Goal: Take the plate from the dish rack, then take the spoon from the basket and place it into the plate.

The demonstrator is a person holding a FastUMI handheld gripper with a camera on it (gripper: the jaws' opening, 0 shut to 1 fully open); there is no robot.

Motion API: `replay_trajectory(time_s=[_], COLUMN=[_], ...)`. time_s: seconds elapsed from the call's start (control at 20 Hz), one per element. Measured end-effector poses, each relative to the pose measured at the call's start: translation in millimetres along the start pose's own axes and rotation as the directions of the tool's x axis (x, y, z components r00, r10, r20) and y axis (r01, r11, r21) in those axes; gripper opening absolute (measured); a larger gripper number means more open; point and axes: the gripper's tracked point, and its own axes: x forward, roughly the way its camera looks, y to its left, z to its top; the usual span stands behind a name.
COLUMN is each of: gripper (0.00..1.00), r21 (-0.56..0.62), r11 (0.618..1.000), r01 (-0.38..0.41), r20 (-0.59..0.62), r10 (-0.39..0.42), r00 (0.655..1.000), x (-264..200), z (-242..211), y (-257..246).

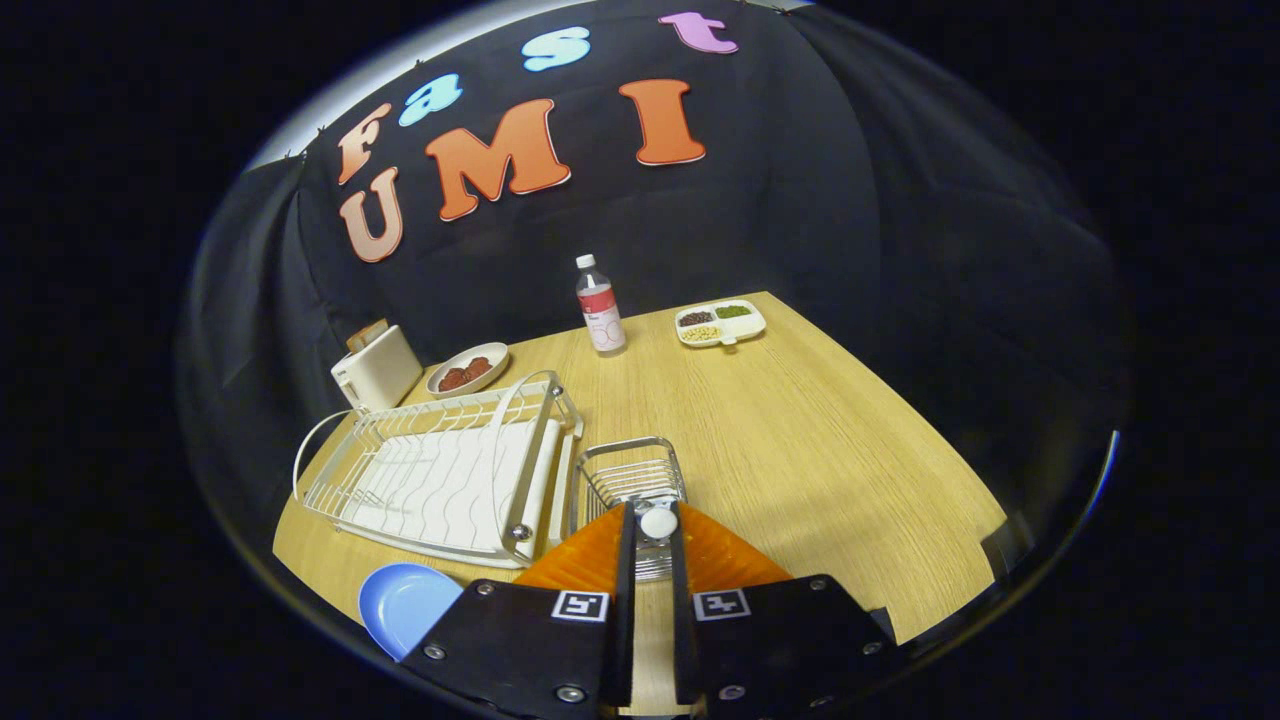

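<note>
Gripper view: tool [655, 520] pinched narrow on white-headed metal spoon [658, 523], over small wire basket [630, 472]; round blue plate [405, 603] left of basket, near tool.

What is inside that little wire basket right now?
The wire basket looks bare through its far part. The gripper holds a pale spoon end between its fingers, just over the near edge, covering what lies below there.

Light falls bright from above on the table [800, 440]. The cloth wall stays dim. Straight edges bow strongly outward.
</note>
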Motion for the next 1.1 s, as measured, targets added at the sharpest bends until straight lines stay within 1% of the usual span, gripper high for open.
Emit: replay_trajectory(time_s=[0.1, 0.2, 0.4, 0.65, 0.9, 1.0, 1.1], gripper=[0.12, 0.12, 0.12, 0.12, 0.11, 0.12, 0.12], r21=[-0.009, -0.005, -0.038, -0.050, -0.068, -0.091, -0.100], r11=[1.000, 0.999, 0.999, 0.998, 0.996, 0.992, 0.987], r01=[-0.018, -0.040, -0.034, -0.035, -0.062, -0.082, -0.129], r20=[-0.006, -0.004, 0.000, 0.062, 0.115, 0.112, 0.107], r10=[0.018, 0.040, 0.034, 0.038, 0.070, 0.092, 0.139], r00=[1.000, 0.999, 0.999, 0.997, 0.991, 0.989, 0.984], x=[-0.5, -3.7, -11.6, -37.9, -66.8, -75.0, -83.6], z=[5.7, 16.4, 33.1, 69.8, 103.1, 106.8, 106.8], y=[9.1, 18.7, 19.2, 19.3, 28.3, 35.9, 52.3])
